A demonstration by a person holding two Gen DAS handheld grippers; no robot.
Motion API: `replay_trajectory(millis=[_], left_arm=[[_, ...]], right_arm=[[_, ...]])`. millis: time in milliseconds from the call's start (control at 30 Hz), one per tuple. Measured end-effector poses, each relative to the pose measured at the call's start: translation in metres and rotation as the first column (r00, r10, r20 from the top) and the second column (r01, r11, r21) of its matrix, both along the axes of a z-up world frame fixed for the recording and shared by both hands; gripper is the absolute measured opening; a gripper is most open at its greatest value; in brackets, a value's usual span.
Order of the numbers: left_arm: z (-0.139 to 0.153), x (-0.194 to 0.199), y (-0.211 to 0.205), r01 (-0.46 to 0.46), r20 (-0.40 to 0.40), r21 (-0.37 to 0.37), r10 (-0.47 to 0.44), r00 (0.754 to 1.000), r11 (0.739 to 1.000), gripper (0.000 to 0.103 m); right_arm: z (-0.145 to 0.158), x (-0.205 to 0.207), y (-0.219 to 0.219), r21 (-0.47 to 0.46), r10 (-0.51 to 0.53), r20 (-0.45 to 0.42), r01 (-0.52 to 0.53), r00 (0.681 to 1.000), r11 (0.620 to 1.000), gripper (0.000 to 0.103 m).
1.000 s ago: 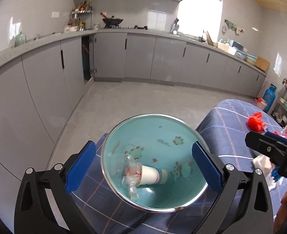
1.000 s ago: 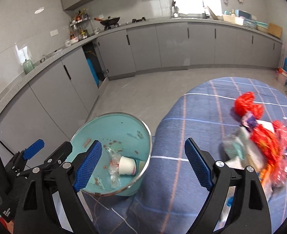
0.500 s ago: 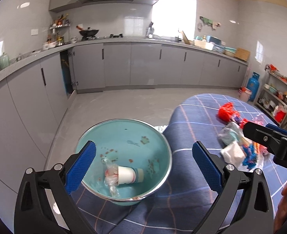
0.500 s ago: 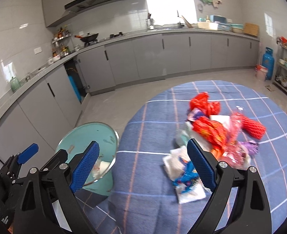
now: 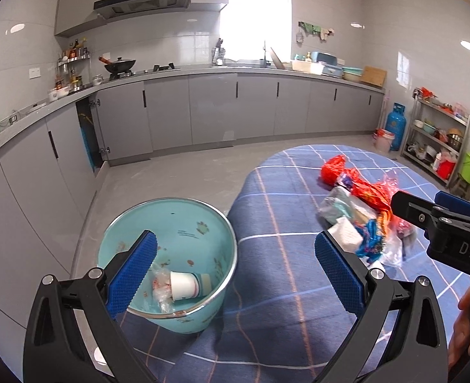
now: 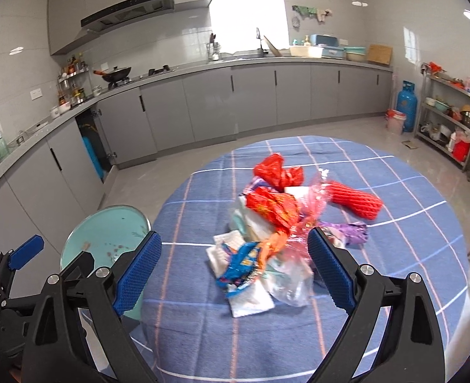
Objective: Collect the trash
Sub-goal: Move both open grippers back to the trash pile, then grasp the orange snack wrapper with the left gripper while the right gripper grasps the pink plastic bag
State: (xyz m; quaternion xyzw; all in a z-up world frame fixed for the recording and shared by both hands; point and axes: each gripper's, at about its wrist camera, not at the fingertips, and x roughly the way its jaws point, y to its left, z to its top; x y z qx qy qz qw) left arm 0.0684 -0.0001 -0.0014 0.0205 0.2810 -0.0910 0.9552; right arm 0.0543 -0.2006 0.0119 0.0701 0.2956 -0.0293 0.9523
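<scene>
A teal bin (image 5: 168, 223) stands at the left edge of the round table (image 5: 279, 287) with the blue checked cloth. Inside it lie a white paper cup (image 5: 184, 284) and a clear plastic wrap (image 5: 161, 287). A pile of trash (image 6: 267, 233) sits mid-table: red bags, a red foam net (image 6: 354, 199), white tissues, a blue wrapper and clear plastic. My left gripper (image 5: 235, 269) is open and empty over the bin's right rim. My right gripper (image 6: 233, 269) is open and empty just before the pile. The bin also shows in the right wrist view (image 6: 107, 233).
Grey kitchen cabinets (image 5: 212, 111) run along the back and left walls. A blue gas bottle (image 5: 396, 129) and a metal shelf rack (image 5: 439, 140) stand at the right. Tiled floor lies between the table and the cabinets.
Both grippers have swung right and pulled back from the bin toward the trash pile. The pile is now centred in the right wrist view. Both stay open and empty.
</scene>
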Motion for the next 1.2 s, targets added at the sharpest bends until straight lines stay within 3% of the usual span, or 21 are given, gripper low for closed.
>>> replay_trajectory(millis=[233, 700, 833, 900, 1033, 1200], left_arm=[[0.0, -0.007, -0.014, 0.031, 0.006, 0.013, -0.031, 1.0, 0.999, 0.097], [-0.027, 0.004, -0.055, 0.133, -0.05, 0.044, -0.131, 0.99, 0.99, 0.094], [-0.026, 0.017, -0.072, 0.19, -0.072, 0.015, -0.188, 0.98, 0.982, 0.083], [-0.024, 0.02, -0.085, 0.219, -0.063, 0.025, -0.217, 0.974, 0.975, 0.081], [-0.02, 0.026, -0.115, 0.286, -0.038, 0.053, -0.285, 0.958, 0.957, 0.074], [-0.023, 0.036, -0.148, 0.364, -0.043, 0.066, -0.362, 0.931, 0.929, 0.063]], right_arm=[[0.0, -0.022, -0.022, -0.045, -0.089, 0.068, 0.092, 0.994, 0.995, 0.091], [-0.04, -0.032, -0.099, 0.001, -0.243, -0.046, 0.243, 0.969, 0.97, 0.09], [-0.041, -0.025, -0.104, -0.01, -0.239, -0.053, 0.238, 0.97, 0.971, 0.074], [-0.042, -0.021, -0.111, 0.002, -0.234, -0.059, 0.235, 0.97, 0.972, 0.074], [-0.041, -0.011, -0.121, 0.009, -0.229, -0.071, 0.23, 0.971, 0.973, 0.058], [-0.04, -0.004, -0.133, 0.015, -0.233, -0.078, 0.235, 0.969, 0.972, 0.049]])
